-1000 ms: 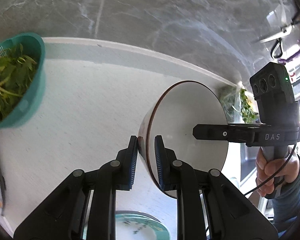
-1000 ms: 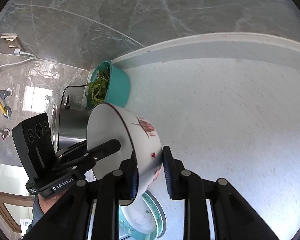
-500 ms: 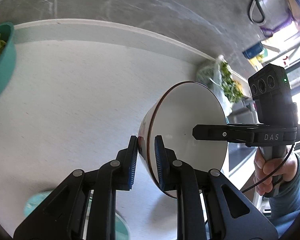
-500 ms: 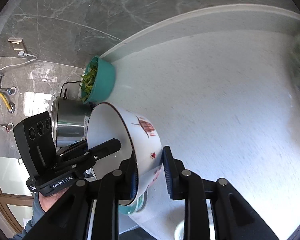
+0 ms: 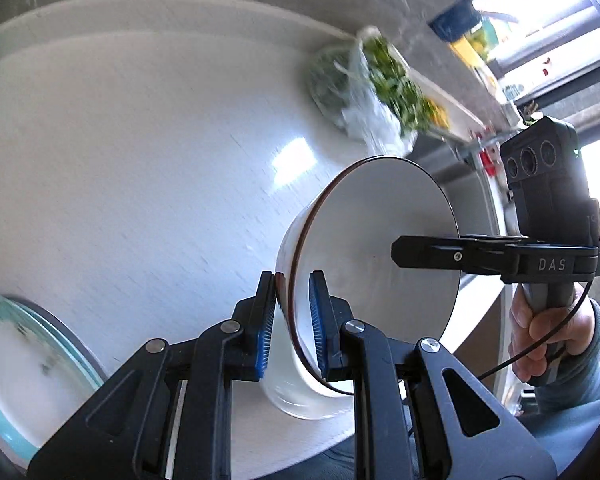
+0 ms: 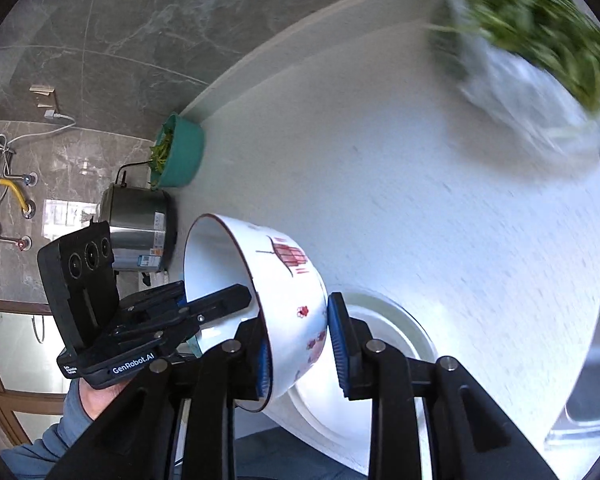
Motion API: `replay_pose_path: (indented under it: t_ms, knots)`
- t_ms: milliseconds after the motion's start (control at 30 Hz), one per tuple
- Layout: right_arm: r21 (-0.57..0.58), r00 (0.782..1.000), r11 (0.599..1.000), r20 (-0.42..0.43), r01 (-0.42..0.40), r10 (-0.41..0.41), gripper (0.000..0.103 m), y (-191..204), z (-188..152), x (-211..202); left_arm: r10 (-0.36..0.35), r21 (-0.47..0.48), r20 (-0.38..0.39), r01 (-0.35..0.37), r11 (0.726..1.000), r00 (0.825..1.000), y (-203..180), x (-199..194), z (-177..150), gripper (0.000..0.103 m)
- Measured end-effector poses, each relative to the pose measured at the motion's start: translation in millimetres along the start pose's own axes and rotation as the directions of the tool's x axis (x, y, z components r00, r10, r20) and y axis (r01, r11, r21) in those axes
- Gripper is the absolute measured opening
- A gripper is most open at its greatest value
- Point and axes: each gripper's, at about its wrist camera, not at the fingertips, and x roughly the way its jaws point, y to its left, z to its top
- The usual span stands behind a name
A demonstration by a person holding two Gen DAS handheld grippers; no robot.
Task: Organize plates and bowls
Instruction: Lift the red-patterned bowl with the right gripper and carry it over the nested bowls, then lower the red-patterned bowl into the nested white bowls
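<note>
A white bowl (image 5: 372,240) with a dark rim and red drawings on its outer wall (image 6: 284,276) hangs tilted on its side above the white counter (image 5: 140,160). My left gripper (image 5: 292,312) is shut on its rim, one pad inside and one outside. Across the bowl, my right gripper (image 6: 296,340) pinches the opposite wall, its pads (image 6: 336,336) against the painted side. A second white bowl (image 6: 380,320) sits on the counter just under the held one. At the lower left of the left wrist view lies a teal-rimmed plate (image 5: 28,360).
A plastic bag of greens (image 5: 372,92) lies by the back wall, blurred at the right wrist view's upper right (image 6: 532,32). A teal colander of greens (image 6: 180,152) and a steel pot (image 6: 140,228) stand far left. The counter's front edge runs close below.
Both grippers have carried the bowl sideways along the counter, away from the teal colander. The bag of greens and a white bowl below have come into view. The grips look unchanged.
</note>
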Motion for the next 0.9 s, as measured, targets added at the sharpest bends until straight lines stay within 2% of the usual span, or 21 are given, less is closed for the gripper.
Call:
replay_pose_path:
  t_ms: [167,400,600,900]
  knots:
    - [0.003,1.000,1.000,-0.026,0.011,-0.010,0.028,-15.7,-24.5,-1.4,0.030,0.005,-0.024,-0.030,1.000,0.999,-23.6,26.1,-27.2,0.015]
    - [-0.006,0.998,0.999,-0.058,0.037,-0.037,0.028,-30.0,-46.1,5.9,0.049,-0.029,-0.055,-0.051,0.998,0.997,-28.0,44.2,-51.9,0.015]
    - [-0.035,0.996,0.997,-0.065,0.066,-0.068,0.028,-32.1,-52.9,9.2,0.090,-0.012,-0.063,-0.091,0.996,0.994,-34.2,55.9,-55.7,0.015]
    - [-0.134,0.982,0.974,-0.029,0.181,-0.187,0.022,-15.6,-55.9,26.1,0.155,0.048,-0.027,-0.154,0.987,0.987,-42.5,58.8,-49.2,0.015]
